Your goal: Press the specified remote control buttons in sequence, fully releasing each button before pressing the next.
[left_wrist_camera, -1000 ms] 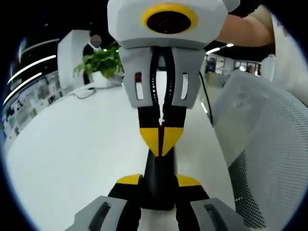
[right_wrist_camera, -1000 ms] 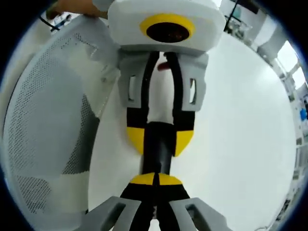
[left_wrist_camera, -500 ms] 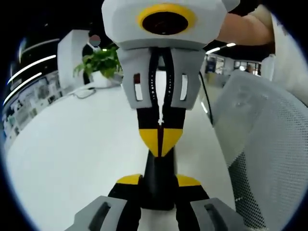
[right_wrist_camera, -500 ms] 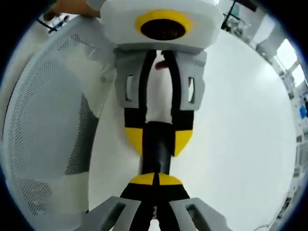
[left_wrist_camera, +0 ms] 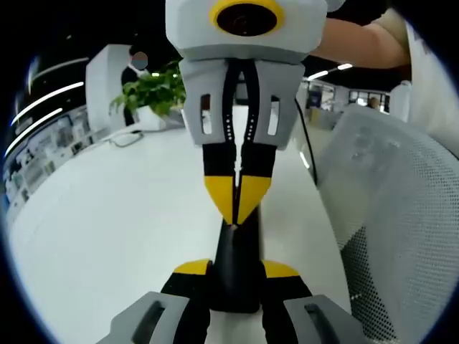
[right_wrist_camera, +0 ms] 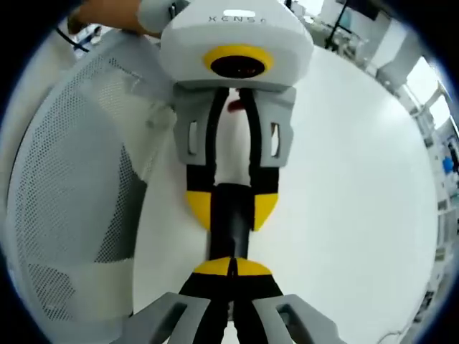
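A black remote (left_wrist_camera: 237, 261) stands between the yellow-tipped jaws of my left gripper (left_wrist_camera: 237, 271), which is shut on its lower part. My right gripper (left_wrist_camera: 235, 215) comes down from the top of the left gripper view, shut, its joined yellow tips right at the remote's upper end. Whether they touch it I cannot tell. In the right gripper view my right gripper (right_wrist_camera: 233, 266) is shut at the bottom, its tips against the near end of the remote (right_wrist_camera: 231, 222). Beyond, my left gripper (right_wrist_camera: 231, 208) clamps the remote from both sides. The buttons are hidden.
Everything hovers over a white table (left_wrist_camera: 107, 215). A grey mesh chair back (left_wrist_camera: 401, 215) stands close on one side, the same chair back (right_wrist_camera: 72, 179) in the right gripper view. A potted plant (left_wrist_camera: 150, 93) and a cable (left_wrist_camera: 305, 154) lie at the far edge. A person's arm (left_wrist_camera: 358, 43) holds the right gripper.
My right gripper has drawn back a little from the remote; its tips overlapped the remote's end before and now sit at its edge. The left gripper keeps its hold.
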`<action>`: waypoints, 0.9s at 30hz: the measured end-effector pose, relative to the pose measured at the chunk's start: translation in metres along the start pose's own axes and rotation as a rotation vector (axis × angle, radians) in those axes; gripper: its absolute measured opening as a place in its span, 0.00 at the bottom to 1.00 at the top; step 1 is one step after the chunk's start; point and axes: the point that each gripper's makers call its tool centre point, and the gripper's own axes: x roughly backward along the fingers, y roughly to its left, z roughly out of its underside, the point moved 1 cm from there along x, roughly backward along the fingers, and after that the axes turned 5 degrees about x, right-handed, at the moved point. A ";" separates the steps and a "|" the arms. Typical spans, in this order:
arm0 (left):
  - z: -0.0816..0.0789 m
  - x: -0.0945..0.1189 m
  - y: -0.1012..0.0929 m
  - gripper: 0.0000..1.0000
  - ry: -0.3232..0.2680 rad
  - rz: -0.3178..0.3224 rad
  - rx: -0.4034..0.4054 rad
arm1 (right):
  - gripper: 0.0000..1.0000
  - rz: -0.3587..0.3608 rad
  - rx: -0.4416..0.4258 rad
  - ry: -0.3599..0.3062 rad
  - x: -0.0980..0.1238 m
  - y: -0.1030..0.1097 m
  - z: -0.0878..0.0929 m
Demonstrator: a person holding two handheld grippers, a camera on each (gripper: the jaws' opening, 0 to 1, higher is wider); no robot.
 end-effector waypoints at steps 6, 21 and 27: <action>0.000 0.000 0.000 0.25 0.002 -0.001 -0.001 | 0.00 0.012 0.002 -0.004 0.007 -0.002 -0.001; 0.000 0.000 -0.002 0.25 0.002 -0.005 0.003 | 0.00 0.017 0.042 0.005 0.013 -0.003 -0.012; 0.001 0.000 -0.001 0.25 0.002 -0.005 0.003 | 0.00 0.009 0.059 0.016 0.008 -0.003 -0.015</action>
